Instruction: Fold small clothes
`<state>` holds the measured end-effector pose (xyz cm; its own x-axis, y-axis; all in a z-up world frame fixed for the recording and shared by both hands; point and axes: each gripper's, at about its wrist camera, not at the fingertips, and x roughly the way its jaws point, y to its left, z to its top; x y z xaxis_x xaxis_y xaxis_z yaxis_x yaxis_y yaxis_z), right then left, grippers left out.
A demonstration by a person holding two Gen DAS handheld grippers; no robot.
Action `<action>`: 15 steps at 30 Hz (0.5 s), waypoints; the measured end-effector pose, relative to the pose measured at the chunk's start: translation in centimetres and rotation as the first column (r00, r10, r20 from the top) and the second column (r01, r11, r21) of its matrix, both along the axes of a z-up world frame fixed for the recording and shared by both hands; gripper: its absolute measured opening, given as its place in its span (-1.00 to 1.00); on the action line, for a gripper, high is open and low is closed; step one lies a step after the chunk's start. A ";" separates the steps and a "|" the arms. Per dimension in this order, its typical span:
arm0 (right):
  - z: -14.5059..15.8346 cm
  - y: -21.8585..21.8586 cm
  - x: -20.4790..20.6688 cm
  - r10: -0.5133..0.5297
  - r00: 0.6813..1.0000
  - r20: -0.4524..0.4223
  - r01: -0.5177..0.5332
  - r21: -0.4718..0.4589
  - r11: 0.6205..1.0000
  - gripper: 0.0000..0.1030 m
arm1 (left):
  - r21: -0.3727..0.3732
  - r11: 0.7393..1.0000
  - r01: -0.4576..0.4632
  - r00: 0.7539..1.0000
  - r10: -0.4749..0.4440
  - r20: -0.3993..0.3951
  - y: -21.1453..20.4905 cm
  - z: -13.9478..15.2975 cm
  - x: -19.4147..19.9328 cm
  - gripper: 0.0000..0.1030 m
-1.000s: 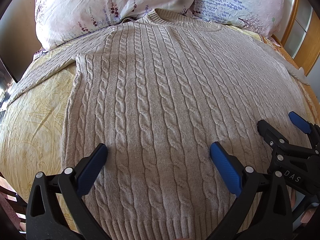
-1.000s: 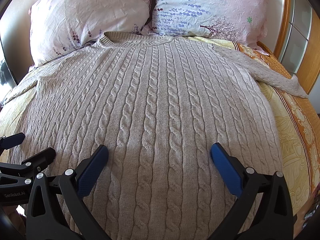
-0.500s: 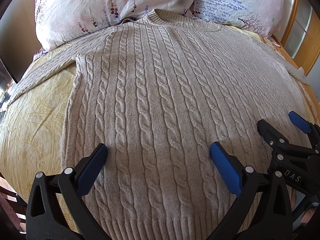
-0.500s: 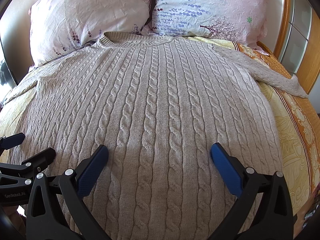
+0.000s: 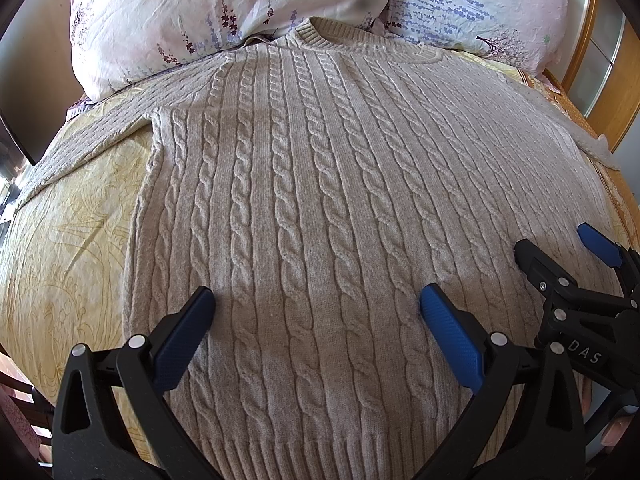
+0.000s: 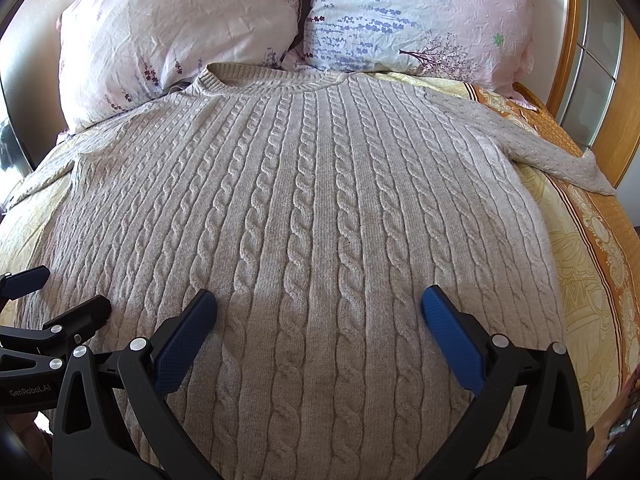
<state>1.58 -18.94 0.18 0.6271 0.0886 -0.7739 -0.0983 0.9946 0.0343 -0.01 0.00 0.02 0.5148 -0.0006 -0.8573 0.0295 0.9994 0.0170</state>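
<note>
Sweater [image 5: 320, 208]: beige cable-knit, lay flat on bed [image 5: 60, 240], collar at pillows [image 6: 400, 20] | left gripper [image 5: 316, 312]: fingers spread wide, empty, above hem | right gripper [image 6: 320, 312]: likewise.

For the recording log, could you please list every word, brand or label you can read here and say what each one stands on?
"DAS": white letters on the black body of the right gripper, seen in the left wrist view.
"GenRobot.AI": small white letters on the black body of the left gripper, seen in the right wrist view.
Nothing readable on the sweater, the pillows or the bedsheet; those carry only patterns.
</note>
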 end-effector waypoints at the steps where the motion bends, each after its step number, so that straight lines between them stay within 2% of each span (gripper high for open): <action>1: 0.0 0.0 0.0 0.000 1.000 -0.001 0.000 -0.001 1.000 0.97 | 0.000 1.000 0.000 1.000 0.000 -0.001 0.0 0.0 0.0 0.97; 9: -0.3 0.4 0.2 0.007 1.000 -0.028 -0.008 -0.012 1.000 0.97 | 0.000 1.000 0.000 1.000 0.000 -0.008 0.1 0.1 0.2 0.97; 12: -0.3 0.5 0.7 0.038 0.997 -0.074 -0.039 -0.017 0.999 0.97 | 0.004 1.000 0.006 1.000 -0.005 -0.026 0.0 0.1 0.5 0.97; 15: -0.3 0.3 1.4 0.115 0.985 -0.131 -0.116 -0.006 0.993 0.97 | 0.003 1.000 0.007 0.999 -0.007 -0.039 -0.1 -0.1 0.8 0.97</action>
<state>2.98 -18.59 -0.15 0.5068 0.1433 -0.8501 -0.2081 0.9773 0.0407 0.81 -0.07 -0.13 0.4812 -0.0014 -0.8766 0.0375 0.9991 0.0190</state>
